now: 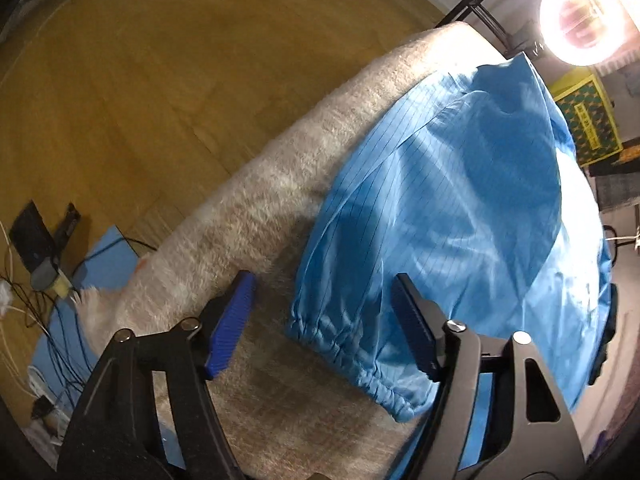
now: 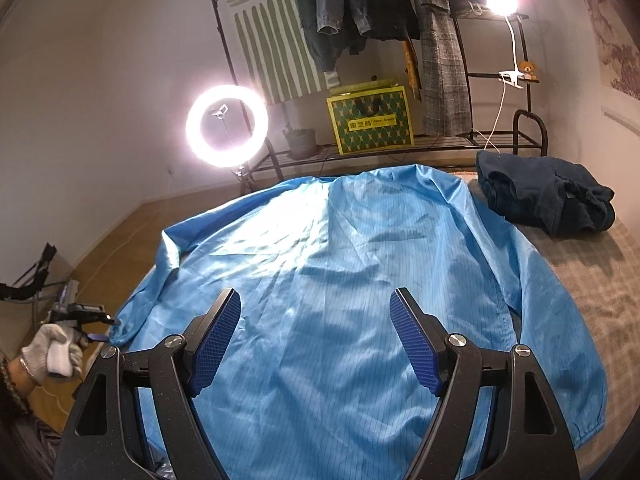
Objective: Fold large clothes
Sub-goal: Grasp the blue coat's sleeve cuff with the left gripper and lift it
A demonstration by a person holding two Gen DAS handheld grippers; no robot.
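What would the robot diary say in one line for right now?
stage: before first fold | shiny light-blue pinstriped coat: spread flat on fuzzy beige blanket | left gripper: open, by elastic cuff | right gripper: open, above coat

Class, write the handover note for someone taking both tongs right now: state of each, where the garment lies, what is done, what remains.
Left tongs: open, holding nothing, poised at the elastic cuff of the left sleeve.
Right tongs: open, empty, hovering over the middle of the light blue jacket.
Jacket: spread flat on the fuzzy blanket, both sleeves out to the sides. A dark blue garment lies bundled at the far right.
Done: jacket laid out. No fold is visible yet.
Left: probably fold the sleeves in, then the body.
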